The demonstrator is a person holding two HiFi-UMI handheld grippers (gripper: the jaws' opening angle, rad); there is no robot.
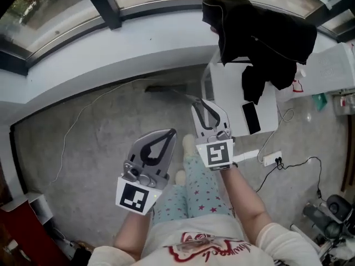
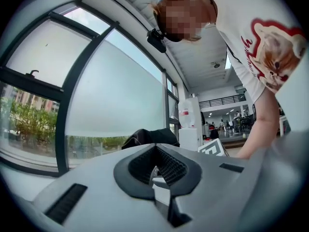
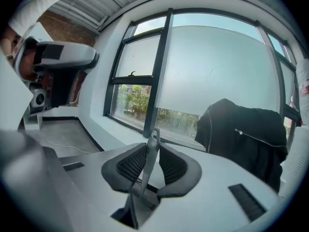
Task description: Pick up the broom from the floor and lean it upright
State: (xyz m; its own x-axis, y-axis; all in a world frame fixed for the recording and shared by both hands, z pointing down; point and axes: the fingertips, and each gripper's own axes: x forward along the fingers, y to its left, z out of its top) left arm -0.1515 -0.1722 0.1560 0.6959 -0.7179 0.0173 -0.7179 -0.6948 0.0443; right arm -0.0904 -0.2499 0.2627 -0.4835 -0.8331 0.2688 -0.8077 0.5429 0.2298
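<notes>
- Right gripper (image 1: 197, 103) jaws clamped on the broom (image 3: 147, 166); its thin grey handle stands upright between them.
- Head (image 1: 165, 87) lies well past the jaw tips, near the floor (image 1: 94, 148).
- Left gripper (image 1: 171, 133) jaws together, empty.

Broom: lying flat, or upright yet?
Neither: tilted. Broom head sits on the floor by the wall; right gripper jaws clamp the raised handle end.

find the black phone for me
Head view, right side: the flat black phone lies on the white table, just nearer the person than the draped black jacket.
</notes>
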